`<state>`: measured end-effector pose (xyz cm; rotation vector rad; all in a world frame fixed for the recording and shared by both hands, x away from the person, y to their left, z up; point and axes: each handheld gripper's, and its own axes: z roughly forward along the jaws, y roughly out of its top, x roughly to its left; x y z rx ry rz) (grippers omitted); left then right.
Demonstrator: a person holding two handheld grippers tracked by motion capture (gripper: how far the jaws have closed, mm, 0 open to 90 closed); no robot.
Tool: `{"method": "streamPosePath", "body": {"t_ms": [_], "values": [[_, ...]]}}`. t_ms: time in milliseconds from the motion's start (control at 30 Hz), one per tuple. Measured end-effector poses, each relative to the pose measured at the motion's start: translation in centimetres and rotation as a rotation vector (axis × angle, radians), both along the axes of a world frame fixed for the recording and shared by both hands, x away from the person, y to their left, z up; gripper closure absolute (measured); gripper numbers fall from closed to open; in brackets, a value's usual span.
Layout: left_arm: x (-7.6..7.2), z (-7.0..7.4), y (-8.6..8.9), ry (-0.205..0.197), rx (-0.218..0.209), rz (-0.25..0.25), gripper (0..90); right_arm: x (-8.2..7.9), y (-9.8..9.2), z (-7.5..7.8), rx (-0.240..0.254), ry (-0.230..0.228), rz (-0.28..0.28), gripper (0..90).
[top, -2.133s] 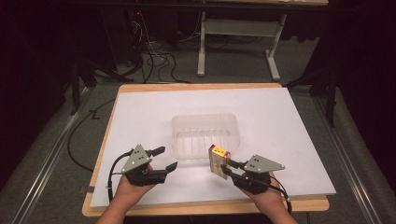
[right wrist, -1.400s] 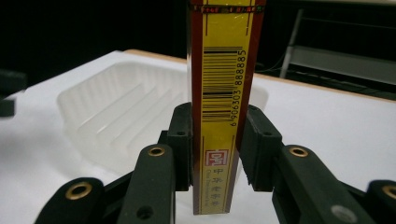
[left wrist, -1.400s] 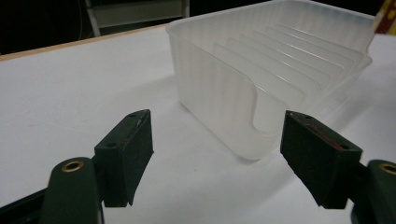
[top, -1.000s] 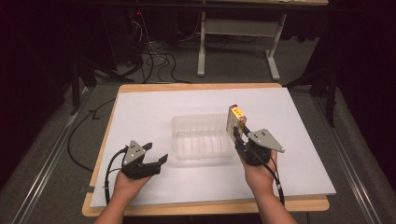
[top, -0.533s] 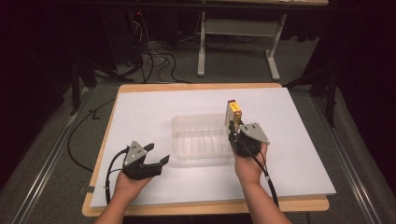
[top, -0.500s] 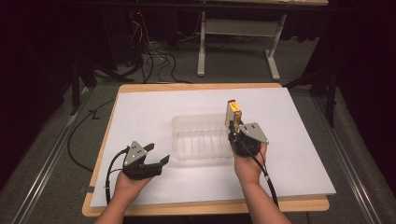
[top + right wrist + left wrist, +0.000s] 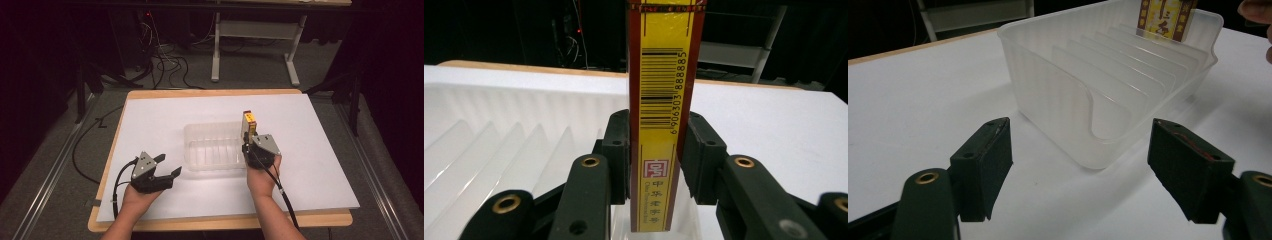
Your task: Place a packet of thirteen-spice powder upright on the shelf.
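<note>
Now my right gripper (image 7: 248, 141) clamps its fingers on the yellow box (image 7: 663, 115), upright at frame centre over the slotted tray (image 7: 212, 150); my left gripper (image 7: 1083, 172), lower left, gapes empty.

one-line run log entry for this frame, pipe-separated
right gripper: shut on yellow-red box, upright at clear divider bin right end | left gripper: open, empty, on white sheet near bin

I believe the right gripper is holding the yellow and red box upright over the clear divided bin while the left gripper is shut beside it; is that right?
Not quite: the left gripper is open, its jaws spread wide in the left gripper view. The rest holds: the right gripper holds the yellow and red box upright at the clear divided bin.
</note>
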<state>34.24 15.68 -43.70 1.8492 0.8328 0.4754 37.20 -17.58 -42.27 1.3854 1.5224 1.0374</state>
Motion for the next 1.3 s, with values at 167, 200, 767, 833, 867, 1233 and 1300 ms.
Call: {"method": "streamPosePath", "body": {"t_ms": [167, 200, 767, 833, 867, 1233, 1300], "values": [[0.1, -0.1, -0.1, 0.004, 0.007, -0.006, 26.3, -0.1, 0.4, -0.8, -0.011, 0.007, -0.001, 68.0], [0.1, -0.1, -0.1, 0.005, 0.007, -0.007, 26.4, -0.1, 0.4, -0.9, -0.016, 0.009, -0.002, 67.9], [0.0, -0.1, -0.3, 0.008, 0.012, -0.012, 26.7, -0.4, -0.2, -0.4, -0.004, 0.002, 0.056, 56.5], [0.0, -0.1, -0.3, 0.007, 0.012, -0.012, 26.7, -0.4, -0.3, -0.3, -0.002, 0.000, 0.063, 56.2], [0.0, -0.1, -0.2, 0.008, 0.012, -0.012, 26.7, -0.4, -0.4, -0.2, -0.002, 0.002, 0.068, 55.5], [0.1, -0.1, -0.2, 0.005, 0.014, -0.011, 26.9, 2.9, -0.1, 1.6, -0.020, 0.051, 0.082, 52.9], [0.1, -0.1, -0.1, 0.005, 0.014, -0.012, 26.9, 3.5, -0.2, 1.8, -0.012, 0.069, 0.086, 56.0]]}}
